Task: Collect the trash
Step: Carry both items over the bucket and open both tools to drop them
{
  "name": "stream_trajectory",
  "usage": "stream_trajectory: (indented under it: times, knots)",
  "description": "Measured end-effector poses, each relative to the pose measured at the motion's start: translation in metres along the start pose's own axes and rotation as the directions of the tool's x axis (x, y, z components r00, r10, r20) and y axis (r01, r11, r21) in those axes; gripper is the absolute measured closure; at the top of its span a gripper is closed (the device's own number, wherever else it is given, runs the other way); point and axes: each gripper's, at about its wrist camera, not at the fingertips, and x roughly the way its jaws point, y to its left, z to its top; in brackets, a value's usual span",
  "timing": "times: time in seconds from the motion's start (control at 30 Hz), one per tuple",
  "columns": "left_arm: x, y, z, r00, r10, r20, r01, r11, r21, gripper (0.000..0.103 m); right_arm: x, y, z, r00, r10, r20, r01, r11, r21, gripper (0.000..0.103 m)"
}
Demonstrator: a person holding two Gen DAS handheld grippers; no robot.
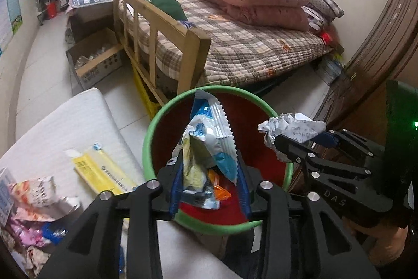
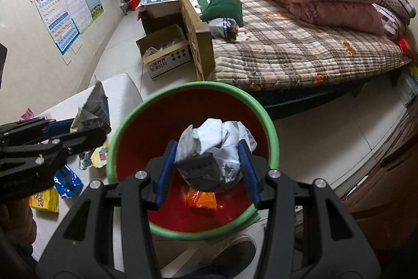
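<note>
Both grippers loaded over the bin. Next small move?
Probably open the right gripper first: its crumpled white paper ball hangs inside the green rim of the red bin, above an orange wrapper. The left gripper, shut on a blue-and-white snack wrapper, can release next.

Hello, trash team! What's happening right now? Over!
Left gripper shut on snack wrapper, right gripper shut on crumpled paper. Both over red bin. Nothing blocking.
</note>
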Motion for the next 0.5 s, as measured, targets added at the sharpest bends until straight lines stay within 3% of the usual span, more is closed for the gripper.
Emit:
stream_trajectory:
  times: [0.17, 0.2, 0.27, 0.43, 0.5]
  knots:
    - [0.016, 0.001, 0.005, 1.0, -0.009, -0.015, 0.009, 1.0, -0.009, 0.065, 0.012, -0.004, 0.002, 1.0, 0.007, -0.018, -0.007, 1.0, -0.001, 0.056]
    - [0.019, 0.001, 0.005, 1.0, -0.01, -0.016, 0.01, 1.0, -0.014, 0.061, 0.015, -0.004, 0.002, 1.0, 0.009, -0.025, -0.009, 1.0, -0.006, 0.056]
    - [0.021, 0.003, 0.007, 1.0, -0.012, -0.01, 0.012, 1.0, -0.025, 0.034, 0.017, -0.003, 0.001, 1.0, 0.004, -0.026, -0.004, 1.0, -0.018, 0.047]
    - [0.021, 0.015, 0.006, 1.0, 0.003, 0.009, -0.002, 0.997, -0.08, 0.012, 0.019, 0.0, -0.002, 1.0, -0.002, -0.027, 0.001, 1.0, -0.027, 0.022]
    - [0.018, 0.023, 0.003, 1.0, 0.008, 0.012, -0.007, 0.994, -0.109, 0.01, 0.019, 0.001, -0.004, 1.0, 0.001, -0.031, -0.002, 1.0, -0.029, 0.015]
